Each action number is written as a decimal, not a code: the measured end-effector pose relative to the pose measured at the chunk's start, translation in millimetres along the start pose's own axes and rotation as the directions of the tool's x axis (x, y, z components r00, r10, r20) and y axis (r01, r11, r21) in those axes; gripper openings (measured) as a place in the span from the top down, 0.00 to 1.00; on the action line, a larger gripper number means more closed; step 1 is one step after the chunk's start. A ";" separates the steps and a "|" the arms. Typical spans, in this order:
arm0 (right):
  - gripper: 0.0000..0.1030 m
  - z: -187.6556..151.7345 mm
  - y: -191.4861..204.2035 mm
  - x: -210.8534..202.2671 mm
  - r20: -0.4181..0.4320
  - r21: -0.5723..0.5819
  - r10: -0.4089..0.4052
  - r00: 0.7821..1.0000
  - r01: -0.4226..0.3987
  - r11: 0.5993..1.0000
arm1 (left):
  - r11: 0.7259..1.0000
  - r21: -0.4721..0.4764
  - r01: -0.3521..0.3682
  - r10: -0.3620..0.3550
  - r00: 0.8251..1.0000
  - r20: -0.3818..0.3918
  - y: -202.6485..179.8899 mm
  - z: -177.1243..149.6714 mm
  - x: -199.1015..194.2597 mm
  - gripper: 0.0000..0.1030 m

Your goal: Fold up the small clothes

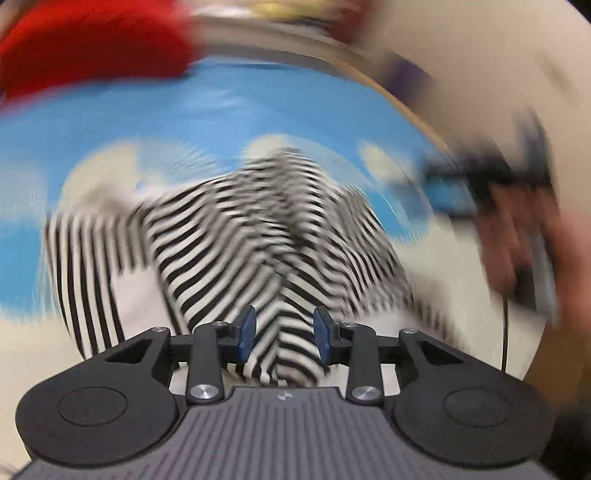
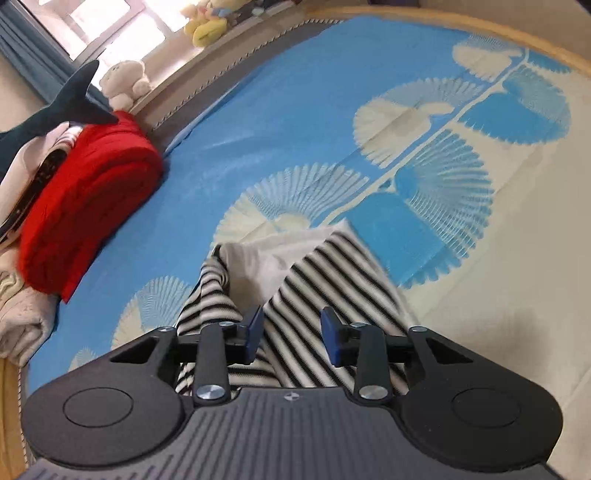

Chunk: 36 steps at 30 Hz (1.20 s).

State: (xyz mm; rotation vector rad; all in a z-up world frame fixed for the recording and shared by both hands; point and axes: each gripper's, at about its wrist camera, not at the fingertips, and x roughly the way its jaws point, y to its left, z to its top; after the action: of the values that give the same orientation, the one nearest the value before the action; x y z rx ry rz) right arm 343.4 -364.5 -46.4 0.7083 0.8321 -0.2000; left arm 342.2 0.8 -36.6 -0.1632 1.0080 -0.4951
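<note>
**Striped top bunched between two tools on the bed**

The striped top (image 1: 266,236) lies rumpled on the bed sheet (image 2: 303,122), directly ahead of and under both tools. In the left wrist view, which is blurred, a raised ridge of the cloth runs back between the blue pads of the left tool (image 1: 284,334). The cloth fills the gap there, but the blur hides whether the pads press on it, so I cannot tell if it is pinched. In the right wrist view the right tool (image 2: 291,334) hovers over the top with its pads apart; striped cloth shows in the gap and lies below them rather than gripped. A pale inner face of the top (image 2: 266,254) is turned up just ahead of the left pad.

Ahead and to the right of the right tool the sheet is bare, running to the wooden bed edge (image 2: 480,27) far ahead. Left of that tool, a folded red garment (image 2: 88,199) sits well apart from the top, with a pale pile (image 2: 22,314) nearer the left edge. Beyond it lie one shark toy (image 2: 62,107), one white plush (image 2: 125,83) and yellow plush toys (image 2: 207,26) on the sill.

A person's hand (image 1: 517,243) shows far right of the left tool.
</note>
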 end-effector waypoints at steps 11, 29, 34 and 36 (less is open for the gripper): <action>0.52 -26.7 23.1 66.6 -0.207 -0.047 0.073 0.976 -0.084 0.995 | 0.813 -0.577 -0.083 -0.035 0.981 -0.190 88.5 4.6 85.0 0.63; 1.00 -7.0 28.2 1.7 0.071 0.010 0.235 0.970 -0.236 0.972 | 0.951 -0.310 0.003 0.101 0.943 0.318 59.9 27.4 -29.5 0.99; 0.99 -5.7 1.5 -1.8 -0.041 0.022 0.188 0.981 -0.187 0.982 | 0.910 -0.384 -0.155 0.192 0.980 0.059 84.7 14.2 -8.0 0.99; 0.99 -20.8 -8.8 31.7 -0.246 -0.054 -0.002 0.969 -0.012 0.998 | 0.884 -0.400 -0.241 0.189 0.968 -0.165 96.8 -4.6 21.6 0.98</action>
State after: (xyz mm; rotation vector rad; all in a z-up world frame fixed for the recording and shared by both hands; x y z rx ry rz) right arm 348.3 -354.4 -83.6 0.6921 1.0683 -0.0848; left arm 378.9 76.1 -90.0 -0.4032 1.2285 -0.0778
